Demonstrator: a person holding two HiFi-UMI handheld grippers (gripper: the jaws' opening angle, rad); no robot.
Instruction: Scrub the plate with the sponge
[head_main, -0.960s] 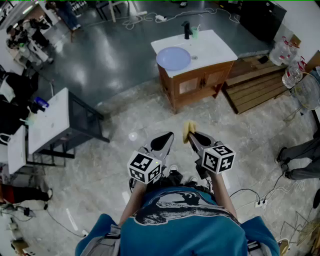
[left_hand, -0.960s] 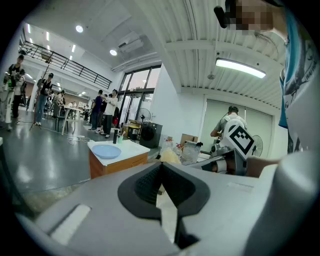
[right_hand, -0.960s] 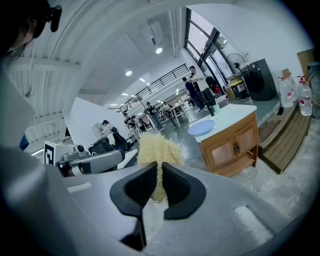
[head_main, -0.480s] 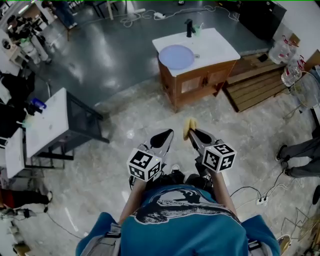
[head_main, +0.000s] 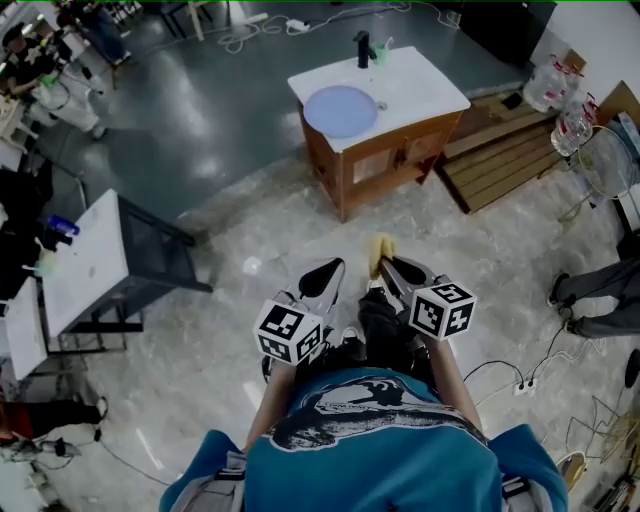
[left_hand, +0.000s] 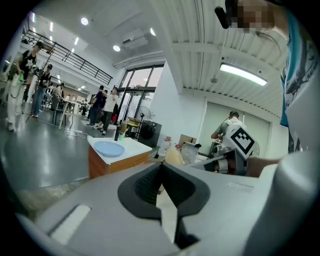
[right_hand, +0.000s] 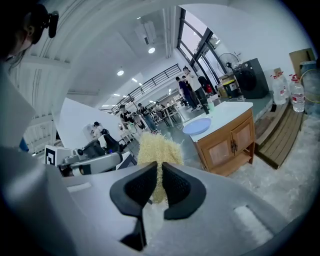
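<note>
A pale blue plate (head_main: 341, 110) lies on the white top of a wooden sink cabinet (head_main: 395, 160) several steps ahead; it also shows as the plate (left_hand: 109, 148) and the plate (right_hand: 197, 126) in the gripper views. My right gripper (head_main: 382, 263) is shut on a yellow fibrous sponge (head_main: 379, 252), which sticks up between its pads as the sponge (right_hand: 156, 156). My left gripper (head_main: 324, 274) is shut and holds nothing, level with the right one in front of my body. Both are far from the plate.
A black tap (head_main: 362, 47) and a green cup (head_main: 380, 55) stand at the back of the cabinet top. A white table on a black frame (head_main: 90, 260) stands to the left, wooden pallets (head_main: 500, 150) and water bottles (head_main: 560, 100) to the right. Cables (head_main: 520, 385) trail on the floor; people stand around.
The cabinet and plate have shifted slightly left and up in the head view as I move. Both grippers keep their pose, the sponge still held in the right one.
</note>
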